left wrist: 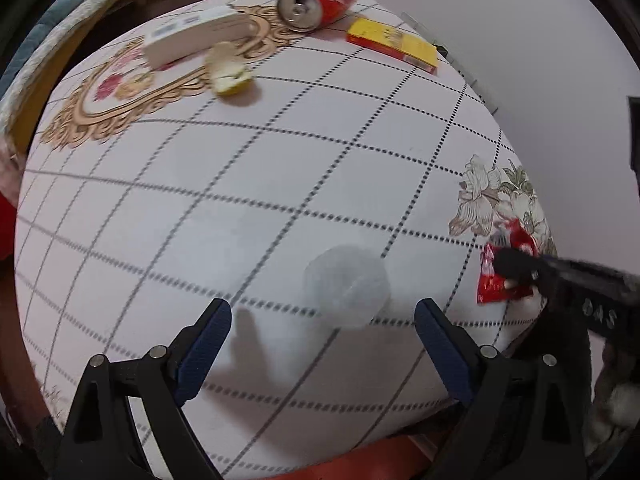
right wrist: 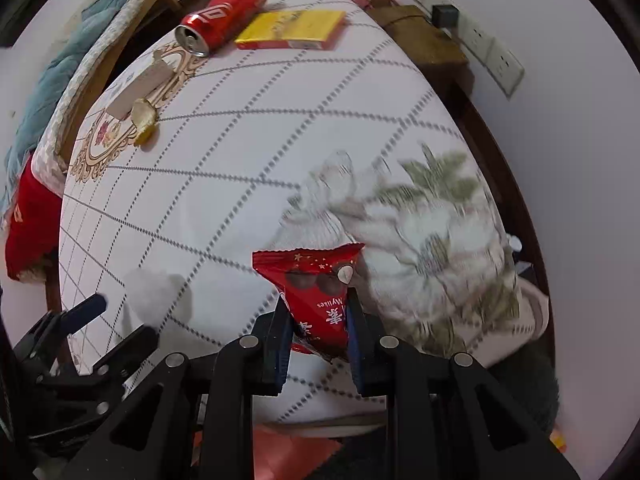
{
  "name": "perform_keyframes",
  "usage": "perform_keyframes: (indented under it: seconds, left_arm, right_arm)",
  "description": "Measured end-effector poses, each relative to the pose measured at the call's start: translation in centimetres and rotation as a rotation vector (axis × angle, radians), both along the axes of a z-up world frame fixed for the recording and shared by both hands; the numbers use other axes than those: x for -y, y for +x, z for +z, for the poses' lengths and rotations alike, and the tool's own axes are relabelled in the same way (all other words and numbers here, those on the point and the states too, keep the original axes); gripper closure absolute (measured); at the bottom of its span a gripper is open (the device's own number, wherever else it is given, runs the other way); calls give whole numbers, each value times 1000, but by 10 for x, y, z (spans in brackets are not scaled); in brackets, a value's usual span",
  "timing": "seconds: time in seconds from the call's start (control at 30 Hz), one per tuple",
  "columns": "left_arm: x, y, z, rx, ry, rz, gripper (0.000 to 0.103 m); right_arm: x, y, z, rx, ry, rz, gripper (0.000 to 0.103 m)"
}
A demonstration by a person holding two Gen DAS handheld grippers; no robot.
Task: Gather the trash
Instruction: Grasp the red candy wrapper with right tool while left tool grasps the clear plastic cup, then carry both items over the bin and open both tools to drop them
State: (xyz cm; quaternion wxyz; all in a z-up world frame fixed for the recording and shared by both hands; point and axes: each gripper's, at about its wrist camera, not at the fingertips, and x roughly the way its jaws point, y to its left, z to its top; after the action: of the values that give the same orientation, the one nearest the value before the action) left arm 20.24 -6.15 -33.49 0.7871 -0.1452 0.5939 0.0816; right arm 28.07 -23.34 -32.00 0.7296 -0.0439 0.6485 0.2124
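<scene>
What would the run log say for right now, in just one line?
right claw: shut on red snack packet | left claw: open over clear plastic cup | can, yellow box: on table

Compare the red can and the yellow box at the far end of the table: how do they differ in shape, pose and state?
The red can is a cylinder; the yellow box is a flat rectangle.
The can lies on its side with its top facing the camera; the box lies flat on a broad face.
The can's top shows an open hole; the box looks closed.
Both lie side by side on the table, clear of either claw.
</scene>
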Motion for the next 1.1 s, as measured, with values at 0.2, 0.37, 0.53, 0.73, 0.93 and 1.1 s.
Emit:
perform_keyframes:
  seconds: [0.2,0.37,0.53,0.73,0.93,1.1]
  left_arm:
    - [5,22,-7,10,16,-3,25]
    - [5,31,-8,29,62,-3,63]
    - [-4,17,7,59,110,19,63]
    - [-32,-14,55,135,234,94,63]
    - [-87,-61,115,215,338,196,63]
    - [-136,-97,150,248,381,299,63]
  right_arm:
    - [8,-3,-3,-5,14,-27,78]
    - [2,-3,-3,0,4,-23,78]
    - [-3,-6,1,13,3,-15,79]
    - [-21,-17,27,60,31,28,80]
    - [-63,-28,66,109,95,111,80]
    - [-125,-45,108,147,177,224,80]
